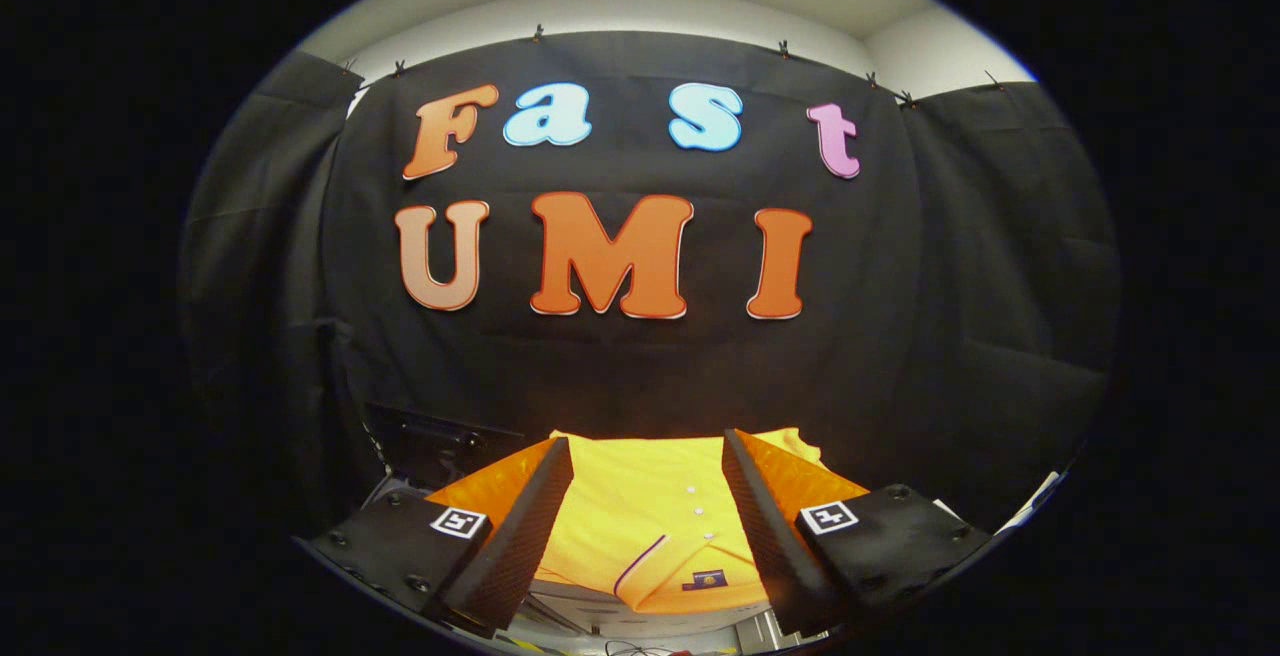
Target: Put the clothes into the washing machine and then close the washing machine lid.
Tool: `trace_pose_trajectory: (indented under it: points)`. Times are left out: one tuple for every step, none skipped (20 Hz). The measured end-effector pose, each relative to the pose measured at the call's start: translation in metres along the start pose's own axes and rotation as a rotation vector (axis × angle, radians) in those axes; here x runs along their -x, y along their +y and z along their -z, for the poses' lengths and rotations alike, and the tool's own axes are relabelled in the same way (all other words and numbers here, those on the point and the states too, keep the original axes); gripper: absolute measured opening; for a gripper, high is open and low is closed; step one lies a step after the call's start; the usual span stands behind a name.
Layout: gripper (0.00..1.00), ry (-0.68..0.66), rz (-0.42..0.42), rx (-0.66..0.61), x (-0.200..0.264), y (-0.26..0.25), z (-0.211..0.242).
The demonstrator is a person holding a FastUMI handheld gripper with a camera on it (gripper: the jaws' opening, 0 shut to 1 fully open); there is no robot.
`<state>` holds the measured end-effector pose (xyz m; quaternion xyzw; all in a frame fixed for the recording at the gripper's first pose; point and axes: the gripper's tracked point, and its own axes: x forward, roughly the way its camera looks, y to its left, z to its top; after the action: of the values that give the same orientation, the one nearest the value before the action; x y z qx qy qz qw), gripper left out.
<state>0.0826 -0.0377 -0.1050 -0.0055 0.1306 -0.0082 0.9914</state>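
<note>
A yellow polo shirt point(640, 516) lies flat beneath and just ahead of my fingers, with small white buttons down its front, a dark-trimmed collar and a small label near the neck. My gripper point(645, 439) is open, its two fingers spread wide to either side of the shirt's chest. Neither finger presses on the cloth. The shirt's far hem reaches the foot of the black cloth wall, and each finger hides one of its sides.
A dark flat panel point(440, 444) stands to the left, behind the left finger; what it belongs to I cannot tell. A pale grey surface point(590, 604) shows under the shirt's collar end. The black cloth wall point(640, 376) closes off the space just beyond.
</note>
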Motion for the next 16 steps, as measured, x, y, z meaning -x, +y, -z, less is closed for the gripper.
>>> trace_pose_trajectory:
  points:
    - [0.98, 0.029, 0.010, 0.004, -0.011, -0.009, 0.011]
    - [0.98, 0.064, 0.017, 0.010, -0.022, -0.013, 0.023]
    - [0.98, 0.096, 0.019, 0.014, -0.034, -0.016, 0.034]
    - [0.98, 0.138, 0.020, 0.016, -0.045, -0.019, 0.048]
    - [0.98, 0.176, 0.015, 0.011, -0.057, -0.021, 0.060]
    - [0.99, 0.212, 0.016, 0.003, -0.067, -0.024, 0.073]
    - [0.99, 0.257, 0.020, -0.005, -0.077, -0.030, 0.088]
    - [0.99, 0.295, 0.024, -0.021, -0.086, -0.034, 0.098]
    - [0.99, 0.336, 0.027, -0.028, -0.097, -0.038, 0.110]
    - [0.99, 0.367, 0.037, -0.032, -0.107, -0.042, 0.119]
    - [0.99, 0.394, 0.044, -0.030, -0.117, -0.045, 0.128]
    - [0.99, 0.413, 0.046, -0.025, -0.121, -0.047, 0.133]
    - [0.99, 0.430, 0.048, -0.026, -0.124, -0.050, 0.136]
    - [0.99, 0.444, 0.046, -0.035, -0.128, -0.051, 0.139]
    - [0.99, 0.457, 0.047, -0.038, -0.133, -0.053, 0.140]
    - [0.99, 0.469, 0.048, -0.040, -0.136, -0.054, 0.141]
